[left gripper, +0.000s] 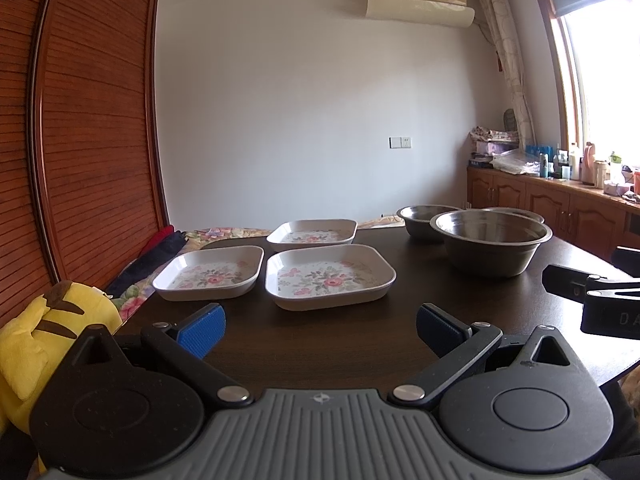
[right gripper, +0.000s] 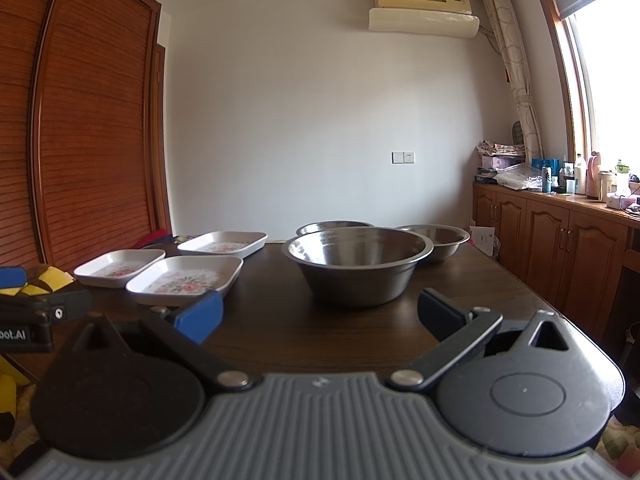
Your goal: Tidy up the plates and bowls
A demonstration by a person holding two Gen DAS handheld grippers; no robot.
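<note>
From the left wrist, the left gripper (left gripper: 320, 330) hovers low over the near edge of the dark bench (left gripper: 320, 344), its jaws spread wide and holding nothing, as suits a tool lined up before a first pick. Three flowered plates lie apart and unstacked ahead of it: the near plate (left gripper: 330, 276) at 12 o'clock, the left plate (left gripper: 209, 274) at 11 o'clock just beside it, and the far plate (left gripper: 312, 236) behind both. The near one sits squarely between the blue pads, so it looks like the likeliest first target. At 2 o'clock stands the big bowl (left gripper: 491, 242), with two small bowls partly hidden behind it. The right gripper (left gripper: 592, 296) shows at 3 o'clock.

From the right wrist, the right gripper (right gripper: 320, 318) also has its jaws wide and empty. The big bowl (right gripper: 357, 264) stands at 12 o'clock, in line with the gap. The back-left bowl (right gripper: 334, 227) and back-right bowl (right gripper: 438, 240) stand behind it, each on the bench, not nested. The plates lie at 10 to 11 o'clock, and the left gripper (right gripper: 28, 316) shows at 9 o'clock. Plates face one tool and bowls the other, so each kind can probably be stacked by its nearer side.
</note>
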